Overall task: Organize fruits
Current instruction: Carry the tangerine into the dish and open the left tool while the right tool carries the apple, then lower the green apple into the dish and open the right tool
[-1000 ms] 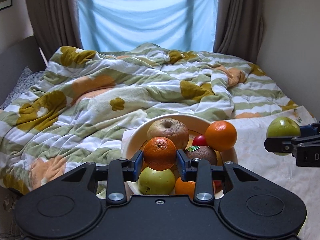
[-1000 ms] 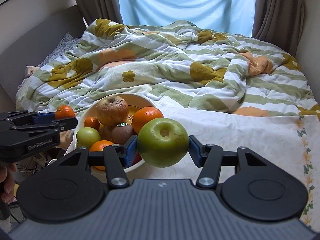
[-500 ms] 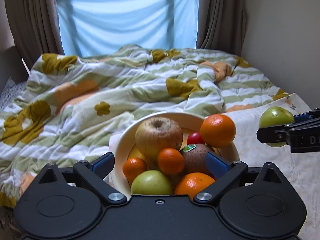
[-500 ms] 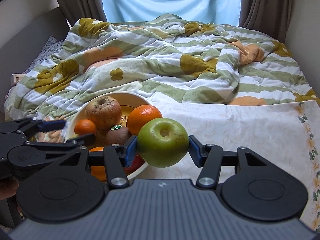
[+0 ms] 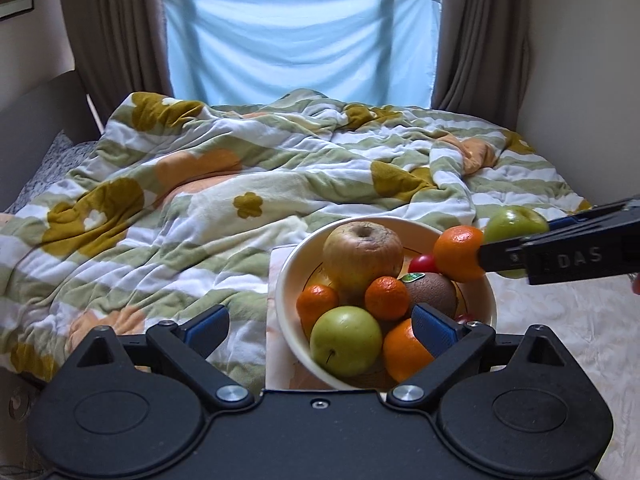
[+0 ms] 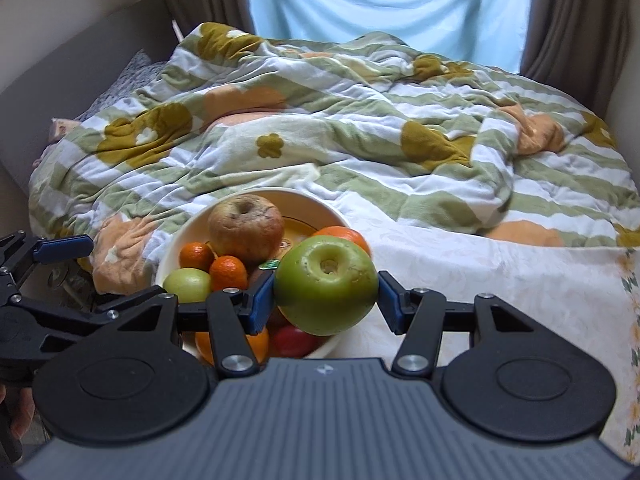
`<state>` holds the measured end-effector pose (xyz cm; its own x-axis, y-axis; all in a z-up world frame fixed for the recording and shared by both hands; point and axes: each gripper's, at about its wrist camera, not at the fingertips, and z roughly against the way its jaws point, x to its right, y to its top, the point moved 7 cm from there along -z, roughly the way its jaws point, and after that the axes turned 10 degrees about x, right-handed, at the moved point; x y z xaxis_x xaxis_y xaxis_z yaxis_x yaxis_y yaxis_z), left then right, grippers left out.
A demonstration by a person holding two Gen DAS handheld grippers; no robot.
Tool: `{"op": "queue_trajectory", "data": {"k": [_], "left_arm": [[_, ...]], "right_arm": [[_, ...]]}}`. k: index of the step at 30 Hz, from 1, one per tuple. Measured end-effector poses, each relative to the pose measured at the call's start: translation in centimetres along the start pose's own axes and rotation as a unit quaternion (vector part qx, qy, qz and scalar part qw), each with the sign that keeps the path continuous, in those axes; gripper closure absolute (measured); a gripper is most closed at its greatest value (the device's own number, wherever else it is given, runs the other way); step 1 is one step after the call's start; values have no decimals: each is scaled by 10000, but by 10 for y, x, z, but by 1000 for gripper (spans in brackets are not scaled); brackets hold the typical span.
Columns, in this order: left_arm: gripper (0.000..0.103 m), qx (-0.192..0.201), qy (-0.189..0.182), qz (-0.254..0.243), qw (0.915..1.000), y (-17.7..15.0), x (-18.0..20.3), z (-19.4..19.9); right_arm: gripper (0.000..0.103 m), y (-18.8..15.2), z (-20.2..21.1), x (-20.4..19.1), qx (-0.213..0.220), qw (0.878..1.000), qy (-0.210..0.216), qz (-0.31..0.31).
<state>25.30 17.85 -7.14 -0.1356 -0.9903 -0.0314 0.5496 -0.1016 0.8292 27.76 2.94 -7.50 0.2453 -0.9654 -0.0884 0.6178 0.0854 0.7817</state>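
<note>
Right gripper (image 6: 326, 294) is clamping a green apple (image 6: 325, 284) just above the cream round bowl (image 5: 286, 284) of fruit; left gripper (image 5: 316, 326) is hanging released beside the bowl.

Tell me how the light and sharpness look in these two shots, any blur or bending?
Left wrist view: sharp, backlit by the blue-covered window, curtains bowing outward at the fisheye edges. Right wrist view: softer, the quilt slightly smeared, while the green apple in the right claw stays crisp.
</note>
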Motion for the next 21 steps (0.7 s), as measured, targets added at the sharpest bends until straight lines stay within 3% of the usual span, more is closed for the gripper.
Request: {"op": "queue_trajectory", "data": {"k": [10, 21], "left_arm": [[3, -89, 215, 289, 9993, -12, -10, 10], [3, -162, 275, 403, 9987, -17, -14, 6]], "right_arm": [[34, 5, -38, -38, -13, 9971, 477, 587], [33, -1, -55, -48, 35, 9949, 677, 746]]}}
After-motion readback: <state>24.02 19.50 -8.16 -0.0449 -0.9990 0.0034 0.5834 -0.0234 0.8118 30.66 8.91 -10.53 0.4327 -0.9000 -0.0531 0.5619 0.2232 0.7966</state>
